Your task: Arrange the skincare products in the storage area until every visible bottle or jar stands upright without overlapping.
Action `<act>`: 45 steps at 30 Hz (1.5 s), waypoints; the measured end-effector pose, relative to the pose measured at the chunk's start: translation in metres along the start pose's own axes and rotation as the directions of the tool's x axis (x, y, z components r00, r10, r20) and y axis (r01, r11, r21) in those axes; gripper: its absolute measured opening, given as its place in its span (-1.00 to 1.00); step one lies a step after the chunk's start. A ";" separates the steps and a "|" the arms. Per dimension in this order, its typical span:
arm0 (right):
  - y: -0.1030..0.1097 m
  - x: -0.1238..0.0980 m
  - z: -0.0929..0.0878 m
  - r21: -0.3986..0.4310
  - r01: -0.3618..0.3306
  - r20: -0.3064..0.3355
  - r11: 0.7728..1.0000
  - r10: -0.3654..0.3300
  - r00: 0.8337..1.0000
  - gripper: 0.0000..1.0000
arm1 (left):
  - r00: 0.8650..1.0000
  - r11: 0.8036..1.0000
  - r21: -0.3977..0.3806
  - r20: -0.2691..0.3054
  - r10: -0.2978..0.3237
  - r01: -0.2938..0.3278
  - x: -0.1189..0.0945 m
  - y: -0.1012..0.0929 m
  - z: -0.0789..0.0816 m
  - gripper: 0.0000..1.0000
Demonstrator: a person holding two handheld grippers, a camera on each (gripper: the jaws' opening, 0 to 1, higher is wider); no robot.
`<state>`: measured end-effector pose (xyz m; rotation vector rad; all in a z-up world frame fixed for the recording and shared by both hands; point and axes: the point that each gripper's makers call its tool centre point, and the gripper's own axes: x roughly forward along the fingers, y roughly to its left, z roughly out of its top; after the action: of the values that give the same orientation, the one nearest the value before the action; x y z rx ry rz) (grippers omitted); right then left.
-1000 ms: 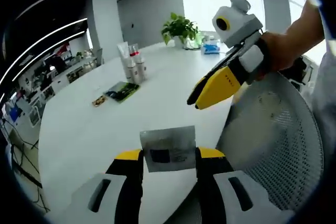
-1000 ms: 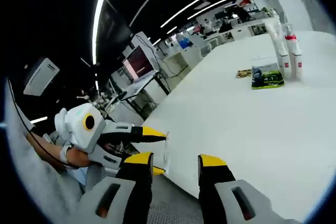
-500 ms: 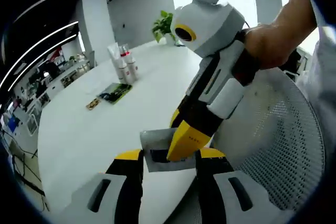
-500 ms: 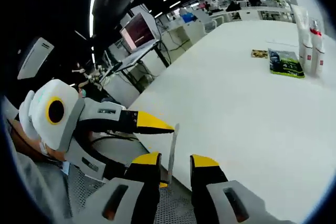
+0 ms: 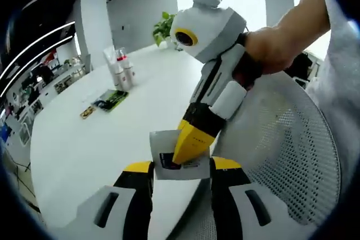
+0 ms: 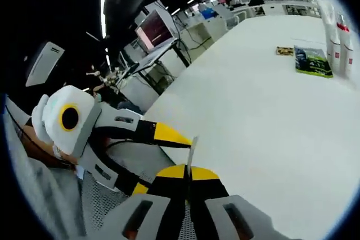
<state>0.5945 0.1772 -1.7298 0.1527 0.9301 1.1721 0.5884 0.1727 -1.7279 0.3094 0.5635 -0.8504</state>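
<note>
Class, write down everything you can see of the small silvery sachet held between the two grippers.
The silvery sachet is a thin, flat, foil-like packet with a dark printed patch and small print on its face. It stands upright over the edge of the white table, between the left gripper's yellow-tipped jaws. The right gripper has closed on it; in the right gripper view the sachet shows edge-on as a thin sliver. Contents cannot be told.

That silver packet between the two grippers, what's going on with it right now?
A person holds the silver packet with both grippers above the white table's near edge. The left gripper pinches its lower part, and the right gripper is shut on its upper edge. Across the table, two bottles stand upright beside a green packet.
</note>
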 end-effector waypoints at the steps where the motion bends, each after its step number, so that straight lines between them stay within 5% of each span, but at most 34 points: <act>1: 0.000 -0.004 0.000 0.004 -0.013 0.001 1.000 0.013 1.000 -1.00 | 1.000 1.000 -0.006 0.004 -0.005 0.005 0.000 -0.001 0.001 -0.23; 10: 0.004 -0.038 -0.004 -0.115 -0.129 -0.019 0.985 0.128 0.992 -1.00 | 0.985 0.981 -0.132 0.116 -0.127 0.142 -0.009 -0.015 0.020 -0.31; 16: 0.029 -0.048 -0.009 -0.171 -0.263 -0.058 0.950 0.257 0.965 -1.00 | 0.974 0.968 -0.167 0.160 -0.163 0.189 -0.013 -0.019 0.028 -0.29; 22: 0.048 -0.047 -0.009 -0.197 -0.334 -0.080 0.922 0.324 0.943 -1.00 | 0.941 0.921 -0.218 0.185 -0.285 0.322 -0.020 -0.039 0.032 -0.58; 28: 0.052 -0.045 -0.017 -0.223 -0.349 -0.135 0.910 0.326 0.936 -1.00 | 0.925 0.892 -0.251 0.163 -0.344 0.376 -0.022 -0.048 0.026 -0.73; 31: 0.051 -0.048 -0.020 -0.226 -0.352 -0.133 0.908 0.329 0.935 -1.00 | 0.909 0.877 -0.243 0.142 -0.391 0.415 -0.026 -0.056 0.023 -0.99; 35: 0.053 -0.050 -0.022 -0.206 -0.365 -0.134 0.908 0.343 0.930 -1.00 | 0.905 0.873 -0.242 0.153 -0.396 0.423 -0.026 -0.058 0.024 -1.00; 40: 0.055 -0.054 -0.017 -0.220 -0.360 -0.108 0.906 0.344 0.933 -1.00 | 0.888 0.827 -0.322 0.189 -0.420 0.460 -0.030 -0.058 0.029 -1.00; 45: 0.055 -0.054 -0.011 -0.240 -0.350 -0.083 0.906 0.340 0.937 -1.00 | 0.886 0.813 -0.353 0.207 -0.416 0.464 -0.031 -0.053 0.032 -1.00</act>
<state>0.5436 0.1517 -1.6776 0.0909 0.7979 1.6178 0.5416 0.1436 -1.6858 -0.2578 0.6911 -1.1701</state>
